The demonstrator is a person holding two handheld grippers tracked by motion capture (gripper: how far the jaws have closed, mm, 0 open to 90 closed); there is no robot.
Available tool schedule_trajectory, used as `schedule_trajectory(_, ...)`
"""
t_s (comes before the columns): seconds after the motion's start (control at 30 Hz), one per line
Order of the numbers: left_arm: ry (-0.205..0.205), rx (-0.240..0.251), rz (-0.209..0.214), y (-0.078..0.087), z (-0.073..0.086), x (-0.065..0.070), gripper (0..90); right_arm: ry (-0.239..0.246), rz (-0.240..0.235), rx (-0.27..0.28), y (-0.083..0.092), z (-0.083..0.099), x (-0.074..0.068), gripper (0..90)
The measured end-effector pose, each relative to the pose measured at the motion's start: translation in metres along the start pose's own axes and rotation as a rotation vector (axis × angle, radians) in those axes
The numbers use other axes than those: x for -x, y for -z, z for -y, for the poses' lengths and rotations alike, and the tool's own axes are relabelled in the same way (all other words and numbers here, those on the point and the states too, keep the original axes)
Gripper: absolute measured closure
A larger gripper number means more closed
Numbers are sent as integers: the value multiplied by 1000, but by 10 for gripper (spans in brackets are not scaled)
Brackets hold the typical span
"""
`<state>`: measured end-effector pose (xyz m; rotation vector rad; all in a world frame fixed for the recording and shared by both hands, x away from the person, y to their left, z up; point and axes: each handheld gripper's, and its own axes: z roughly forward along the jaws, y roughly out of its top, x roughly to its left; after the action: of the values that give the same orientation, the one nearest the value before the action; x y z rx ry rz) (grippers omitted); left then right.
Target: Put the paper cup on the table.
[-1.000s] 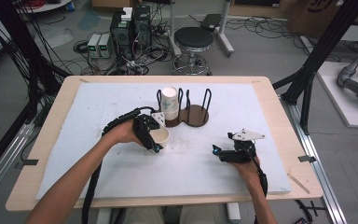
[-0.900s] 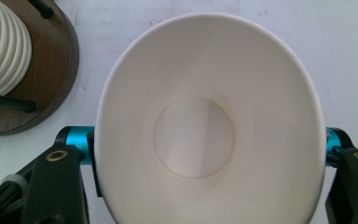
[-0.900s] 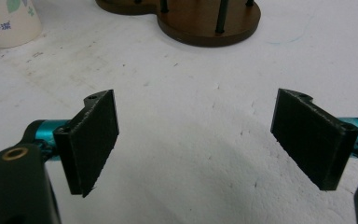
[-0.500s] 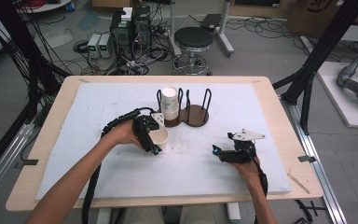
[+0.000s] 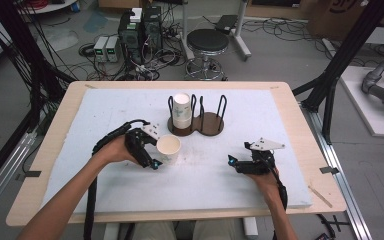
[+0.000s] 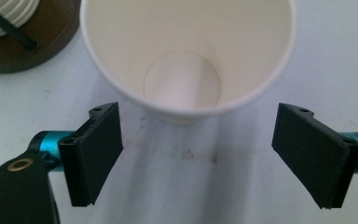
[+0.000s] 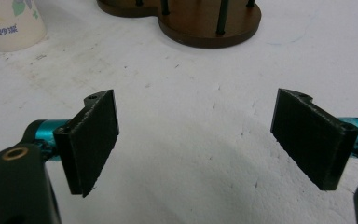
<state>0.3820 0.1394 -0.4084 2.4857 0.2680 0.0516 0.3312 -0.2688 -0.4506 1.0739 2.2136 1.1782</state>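
A white paper cup (image 5: 169,147) stands upright and empty on the white mat (image 5: 205,195). My left gripper (image 5: 153,153) sits just to its left, jaws open. In the left gripper view the cup (image 6: 186,56) stands beyond the black pads (image 6: 95,154), with nothing between them. Those jaws have just been opening. My right gripper (image 5: 233,164) rests open on the mat at the right, its jaws (image 7: 198,149) around bare mat. A dark wooden cup holder (image 5: 211,125) with black wire posts holds a stack of paper cups (image 5: 181,111) in its left bay.
In the right gripper view the flower-printed cup (image 7: 9,23) is far left and the holder base (image 7: 205,23) straight ahead. The holder's right bay (image 5: 214,120) is empty. The mat covers a wooden table (image 5: 300,130); a stool (image 5: 207,42) and electronics stand behind it.
The left gripper has opened, let go of the cup and drawn back to the left. The cup stays upright on the mat. The right gripper has not moved.
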Motion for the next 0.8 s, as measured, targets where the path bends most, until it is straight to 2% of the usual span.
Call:
schedule_trajectory(0.03,0,0,0,0,0,0,160,0,0,0,0,0,0,154)
schedule_trajectory(0.07,18,40,-28,7,9,5,160,-1,1,2,0,0,0,155)
schedule_trajectory(0.1,18,40,-28,7,9,5,160,0,1,2,0,0,0,155)
schedule_trajectory(0.13,32,67,-51,16,17,9,160,1,0,2,0,0,0,155)
schedule_trajectory(0.23,62,154,-97,25,31,18,160,0,1,3,0,0,0,155)
schedule_trajectory(0.27,62,154,-97,25,31,18,160,-1,0,4,0,0,0,154)
schedule_trajectory(0.3,77,187,-127,30,40,24,160,-1,-2,2,0,0,0,155)
schedule_trajectory(0.43,133,299,-193,33,61,35,160,-1,-5,9,1,0,0,155)
schedule_trajectory(0.53,157,346,-227,34,71,39,158,-1,-5,10,1,0,0,155)
schedule_trajectory(0.57,173,376,-247,34,76,41,158,-1,-5,10,1,0,0,155)
schedule_trajectory(0.6,201,444,-276,34,85,44,148,0,-9,9,1,0,0,154)
schedule_trajectory(0.63,201,444,-276,34,85,44,148,0,-9,9,1,0,0,154)
schedule_trajectory(0.7,225,490,-322,34,93,48,148,1,-7,10,1,0,0,154)
schedule_trajectory(0.73,246,540,-362,34,100,51,148,-1,-8,10,1,0,0,155)
schedule_trajectory(0.8,269,586,-415,35,106,54,148,0,-8,11,1,0,0,155)
